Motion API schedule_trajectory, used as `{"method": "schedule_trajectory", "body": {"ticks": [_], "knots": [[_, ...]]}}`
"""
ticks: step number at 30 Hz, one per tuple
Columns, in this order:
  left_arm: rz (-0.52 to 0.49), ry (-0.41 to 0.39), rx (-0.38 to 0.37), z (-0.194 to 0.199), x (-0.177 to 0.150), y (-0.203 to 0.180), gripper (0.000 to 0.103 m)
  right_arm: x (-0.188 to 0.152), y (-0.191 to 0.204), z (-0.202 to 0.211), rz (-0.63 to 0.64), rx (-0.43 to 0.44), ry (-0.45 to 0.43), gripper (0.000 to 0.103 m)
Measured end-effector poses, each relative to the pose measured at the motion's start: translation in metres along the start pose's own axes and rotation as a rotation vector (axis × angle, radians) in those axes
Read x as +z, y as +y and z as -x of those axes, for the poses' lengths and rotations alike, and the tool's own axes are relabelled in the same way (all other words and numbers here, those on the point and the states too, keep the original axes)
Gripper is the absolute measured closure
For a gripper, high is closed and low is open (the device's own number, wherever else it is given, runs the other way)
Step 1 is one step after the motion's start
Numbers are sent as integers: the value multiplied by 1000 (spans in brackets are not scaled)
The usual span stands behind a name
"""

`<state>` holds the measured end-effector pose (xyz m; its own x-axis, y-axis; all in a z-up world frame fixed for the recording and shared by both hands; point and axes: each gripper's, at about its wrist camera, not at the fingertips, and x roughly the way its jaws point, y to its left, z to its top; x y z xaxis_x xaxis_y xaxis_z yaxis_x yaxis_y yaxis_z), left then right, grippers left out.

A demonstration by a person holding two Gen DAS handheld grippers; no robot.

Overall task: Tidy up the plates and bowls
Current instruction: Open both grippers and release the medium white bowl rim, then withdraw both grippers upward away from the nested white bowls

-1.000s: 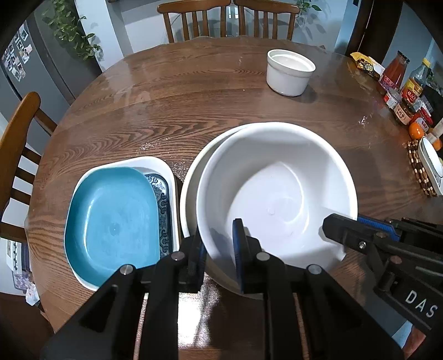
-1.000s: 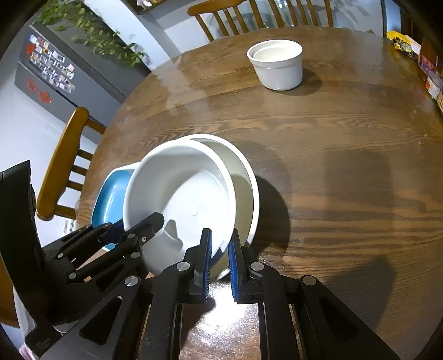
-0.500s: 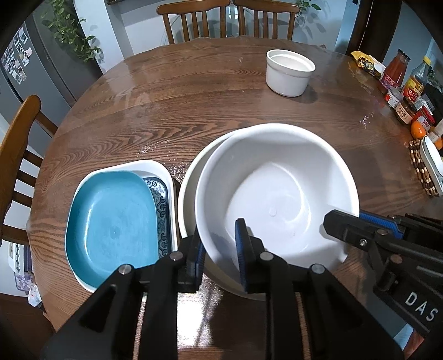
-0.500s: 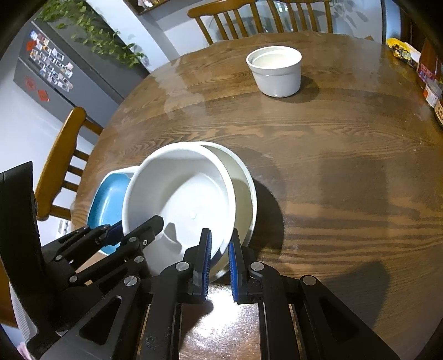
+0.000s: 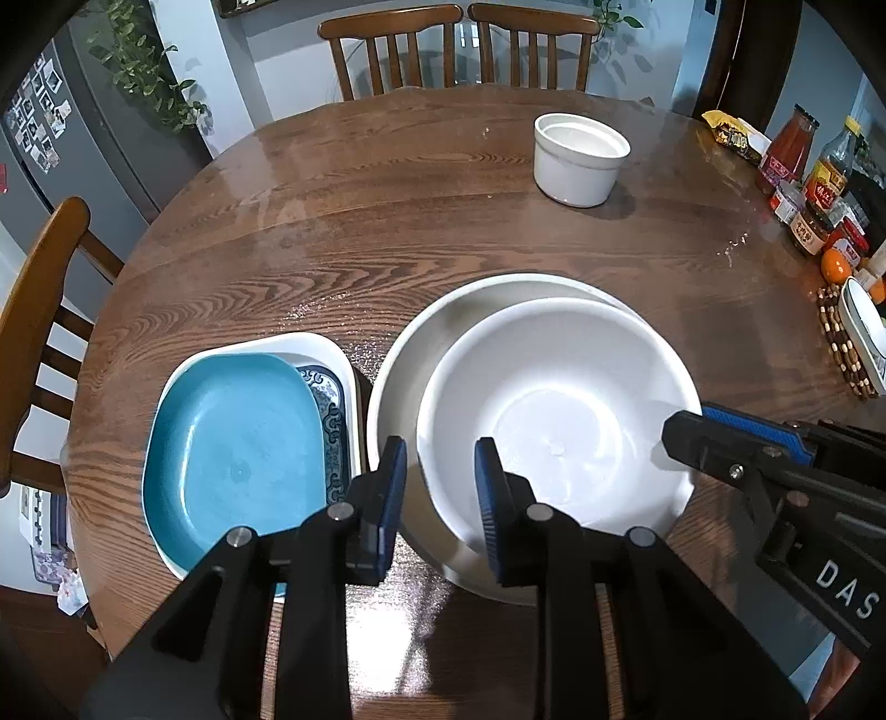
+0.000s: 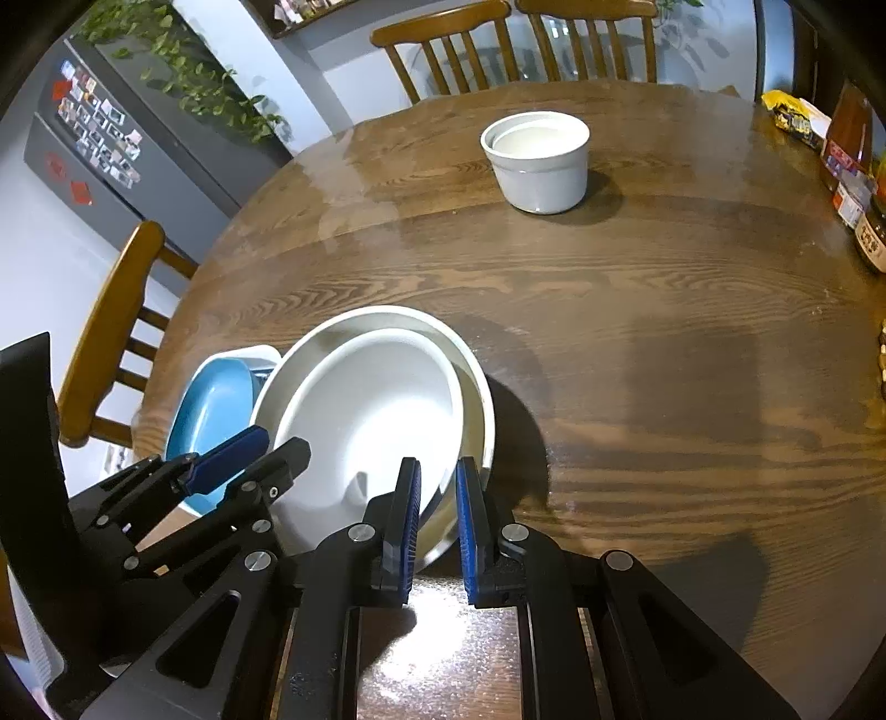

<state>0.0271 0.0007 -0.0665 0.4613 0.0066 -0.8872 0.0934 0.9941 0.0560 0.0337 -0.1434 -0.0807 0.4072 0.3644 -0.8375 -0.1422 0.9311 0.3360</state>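
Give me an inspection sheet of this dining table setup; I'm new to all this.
Surface: round wooden table, glossy, a few crumbs.
Job's things: smaller white bowl nested in larger white bowl; blue dish lying in a patterned white dish; white ramekin apart, far side.
Clutter: sauce bottles and jars, orange, snack packet, beaded mat at the right edge.
Grippers: left hand-held gripper has just been opening, bowl rim between its pads, not pressed; right hand-held gripper shut on the smaller white bowl's rim.
Cables: nothing seen.
Surroundings: wooden chairs, fridge, trailing plant.
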Motion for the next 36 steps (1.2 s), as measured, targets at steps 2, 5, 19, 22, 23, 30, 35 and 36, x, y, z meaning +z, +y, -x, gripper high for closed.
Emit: {"method": "schedule_trajectory", "body": {"ticks": [2,5,19,22,23,30,35,36], "knots": [[1,-2,0,1,0,0,79,0,-2,2,-2,-4,-6,91],[2,-7,-1,3,0,-1,77,-1,-4,4,-5,-4,-12,91],[5,-36,14,14,1,-7,56,-4,-3,15,25,-32,-33,91],[4,-42,15,16,1,-8,56,-4,-5,17,23,-33,-37,91],[4,-43,14,17,1,-8,56,-5,-5,18,23,-35,-39,91],[8,-50,17,21,1,-10,51,-6,-7,23,17,-38,-50,91],[6,-56,22,25,0,-11,50,-7,-10,25,1,-37,-65,58],[5,-57,22,25,0,-11,49,-8,-10,27,-2,-36,-75,53]]}}
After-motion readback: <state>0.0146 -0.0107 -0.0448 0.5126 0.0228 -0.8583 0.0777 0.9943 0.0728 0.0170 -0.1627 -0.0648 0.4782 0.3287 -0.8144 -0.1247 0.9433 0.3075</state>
